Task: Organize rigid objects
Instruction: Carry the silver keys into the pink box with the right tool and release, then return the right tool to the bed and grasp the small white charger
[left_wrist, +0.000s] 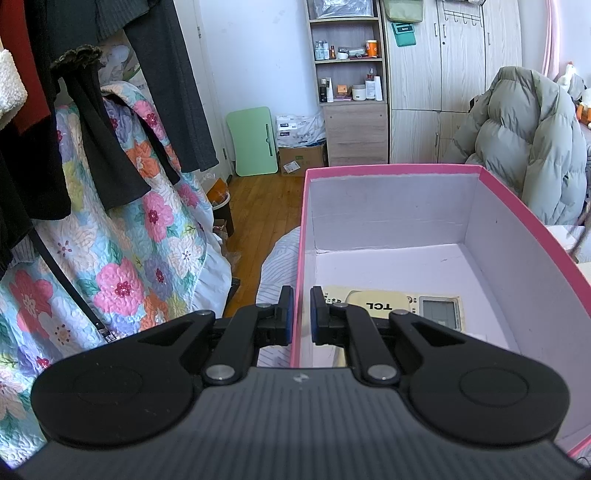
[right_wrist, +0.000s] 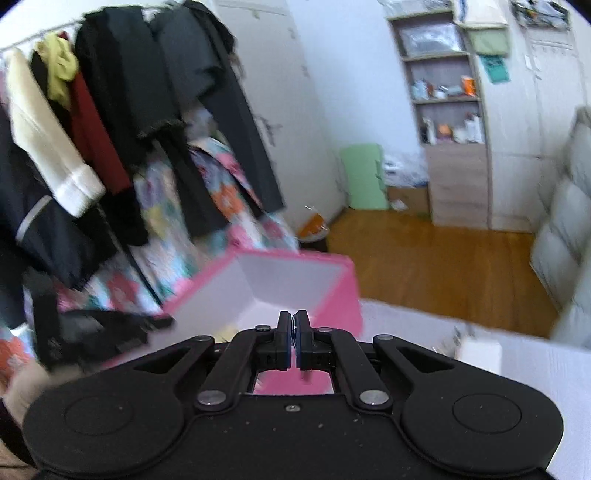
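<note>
A pink box (left_wrist: 524, 221) with a white inside stands open in front of me. A yellowed TCL remote control (left_wrist: 391, 304) with a small screen lies flat on its floor near the front. My left gripper (left_wrist: 302, 314) straddles the box's left wall, one finger outside and one inside, pads pressed on the wall. In the right wrist view the same pink box (right_wrist: 332, 291) shows blurred, just ahead. My right gripper (right_wrist: 294, 339) is above its near edge with jaws almost together; something thin and small may sit between the pads, too small to tell.
A floral quilt (left_wrist: 122, 251) and dark clothes (left_wrist: 85, 122) hang at the left. A grey puffer jacket (left_wrist: 528, 147) lies at the right. Wooden floor (right_wrist: 443, 266), a shelf unit (left_wrist: 351, 74) and a green board (left_wrist: 253, 140) are behind. A white object (right_wrist: 480, 354) sits at right.
</note>
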